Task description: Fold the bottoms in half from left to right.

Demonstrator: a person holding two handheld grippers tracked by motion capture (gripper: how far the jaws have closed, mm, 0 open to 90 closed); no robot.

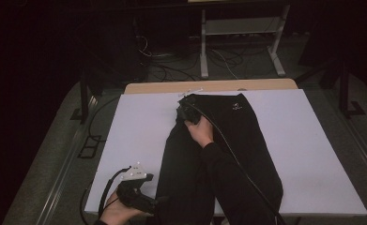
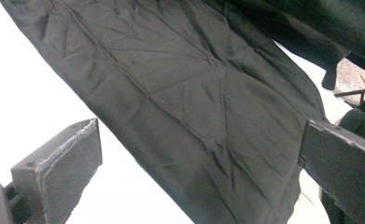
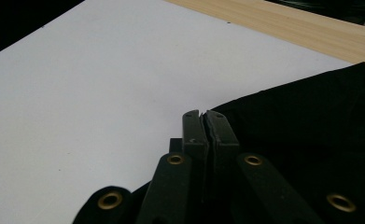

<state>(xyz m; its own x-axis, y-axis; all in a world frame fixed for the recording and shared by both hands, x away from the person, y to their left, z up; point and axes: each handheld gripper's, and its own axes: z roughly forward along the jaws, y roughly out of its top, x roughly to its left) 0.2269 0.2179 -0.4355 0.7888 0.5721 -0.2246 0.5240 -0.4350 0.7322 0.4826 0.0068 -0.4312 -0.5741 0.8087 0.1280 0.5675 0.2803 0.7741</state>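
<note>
Tongs on the right [image 3: 207, 122] are pinching together at the far edge of the black trousers [image 1: 237, 140]; the left tongs [image 2: 199, 163] are gaping wide around the near hem. Creased matte fabric is lying lengthwise on the white-covered bench [image 1: 139, 126], its wooden edge [image 1: 172, 87] showing.

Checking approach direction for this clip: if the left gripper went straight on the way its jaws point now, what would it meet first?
Most likely the black trousers: the left gripper has its jaws open, with the fabric directly ahead between them on the white table cover. Depth is unclear.
</note>
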